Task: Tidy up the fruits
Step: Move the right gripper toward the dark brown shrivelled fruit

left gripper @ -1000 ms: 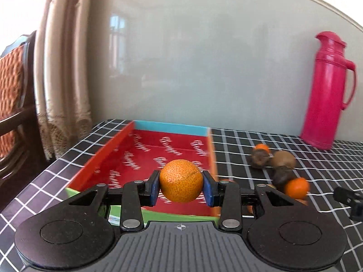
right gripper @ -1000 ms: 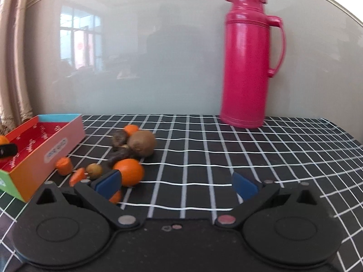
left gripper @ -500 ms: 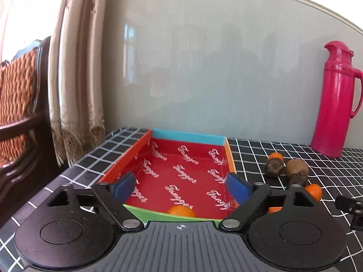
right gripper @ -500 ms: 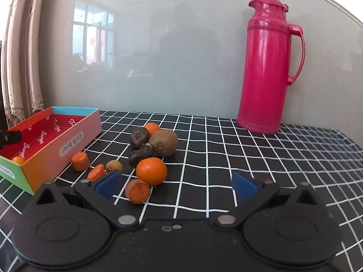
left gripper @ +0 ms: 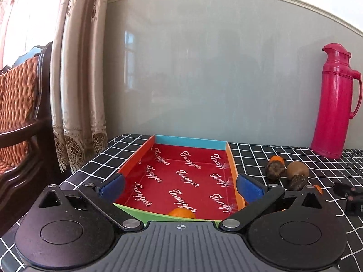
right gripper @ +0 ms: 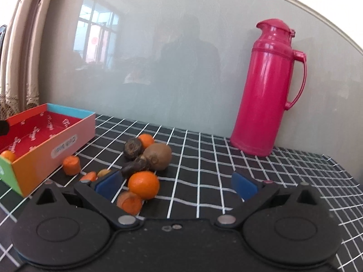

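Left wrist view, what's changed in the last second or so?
The left tool has just been opening and let go of the orange, which dropped into the red box; nothing is between its jaws now. The loose fruit pile and pink flask stayed put.

The red box (left gripper: 188, 174) interior is open from above; one orange (left gripper: 181, 213) occupies its near end. Right of the box, a cluster of kiwi (right gripper: 158, 156), orange (right gripper: 143, 185), carrot pieces (right gripper: 71, 165) and dark fruit blocks the tabletop (right gripper: 283, 172). The pink thermos (right gripper: 270, 90) obstructs the back wall; checkered surface ahead of it lies unobstructed.
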